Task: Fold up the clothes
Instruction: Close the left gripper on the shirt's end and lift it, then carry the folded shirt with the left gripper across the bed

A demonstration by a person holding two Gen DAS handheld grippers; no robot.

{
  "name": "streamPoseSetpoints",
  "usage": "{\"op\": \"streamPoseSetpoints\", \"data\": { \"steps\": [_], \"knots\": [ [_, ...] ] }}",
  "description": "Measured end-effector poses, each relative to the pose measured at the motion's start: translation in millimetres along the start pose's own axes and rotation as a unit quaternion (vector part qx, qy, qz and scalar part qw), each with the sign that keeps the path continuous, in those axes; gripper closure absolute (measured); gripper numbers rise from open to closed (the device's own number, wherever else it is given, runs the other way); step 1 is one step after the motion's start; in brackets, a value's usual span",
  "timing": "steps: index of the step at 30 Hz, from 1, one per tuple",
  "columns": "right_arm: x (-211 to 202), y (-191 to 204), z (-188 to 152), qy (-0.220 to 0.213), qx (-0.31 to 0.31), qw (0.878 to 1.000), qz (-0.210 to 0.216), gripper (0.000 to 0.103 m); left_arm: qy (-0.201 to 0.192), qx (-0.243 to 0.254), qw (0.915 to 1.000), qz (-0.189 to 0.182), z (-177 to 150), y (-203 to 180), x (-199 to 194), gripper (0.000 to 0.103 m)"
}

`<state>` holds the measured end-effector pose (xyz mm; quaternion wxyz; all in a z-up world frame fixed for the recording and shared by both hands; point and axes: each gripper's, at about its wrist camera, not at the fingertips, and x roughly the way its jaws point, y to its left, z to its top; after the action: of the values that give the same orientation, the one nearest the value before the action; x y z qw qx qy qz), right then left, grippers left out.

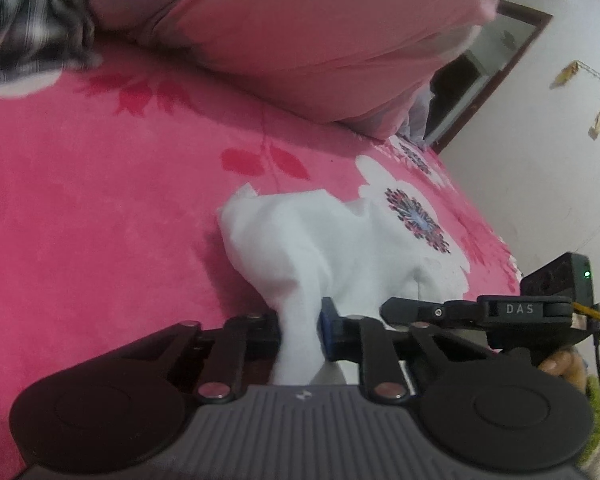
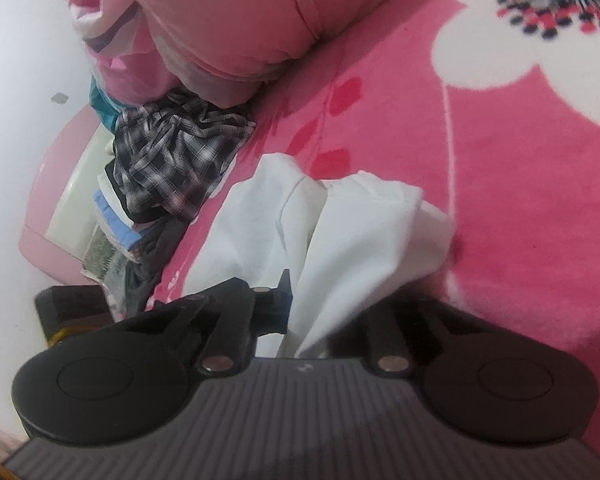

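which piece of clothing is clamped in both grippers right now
The white cloth, pinched in the left gripper and the right gripper. The checked shirt lies crumpled and untouched by the pink pillow.

garment (image 1: 340,252) on blanket (image 1: 100,200) | pillow (image 1: 320,40) behind | checked clothes (image 2: 172,152) beside pillow

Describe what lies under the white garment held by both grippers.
Under the white garment lies the pink floral blanket, showing all around it. The patch directly beneath is covered, so anything there cannot be seen.
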<state>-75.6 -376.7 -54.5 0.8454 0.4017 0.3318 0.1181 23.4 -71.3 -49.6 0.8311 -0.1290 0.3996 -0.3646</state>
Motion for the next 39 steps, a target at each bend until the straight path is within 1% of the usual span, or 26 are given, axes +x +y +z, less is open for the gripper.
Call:
{"op": "streamPoseSetpoints", "data": {
  "steps": [8,18,23,29,35,39],
  "knots": [
    [-13.8,28.3,-6.5,-0.033,-0.043,0.998,-0.02,0.094,-0.034,0.026,0.9991,-0.003,0.5,-20.7,-25.2,0.091],
    [-67.7,85.7,-30.7,-0.111,-0.095,0.989,-0.032,0.095,-0.084,0.074,0.9934,-0.027,-2.2,-69.5,-75.1,0.092],
    [-102.0,109.7,-47.5,-0.152,-0.116,0.981,-0.035,0.095,-0.115,0.109,0.9862,-0.048,-7.1,-99.7,-107.8,0.092],
    [-139.7,137.5,-65.6,-0.196,-0.139,0.97,-0.036,0.095,-0.14,0.139,0.9782,-0.063,-11.7,-133.9,-139.2,0.092],
    [-175.4,162.9,-79.8,-0.235,-0.157,0.958,-0.036,0.095,-0.169,0.171,0.9674,-0.08,-16.9,-167.3,-166.6,0.092],
    [-195.7,175.1,-87.5,-0.258,-0.165,0.951,-0.034,0.095,-0.182,0.181,0.9625,-0.087,-18.9,-185.7,-179.5,0.092]
  ]
}}
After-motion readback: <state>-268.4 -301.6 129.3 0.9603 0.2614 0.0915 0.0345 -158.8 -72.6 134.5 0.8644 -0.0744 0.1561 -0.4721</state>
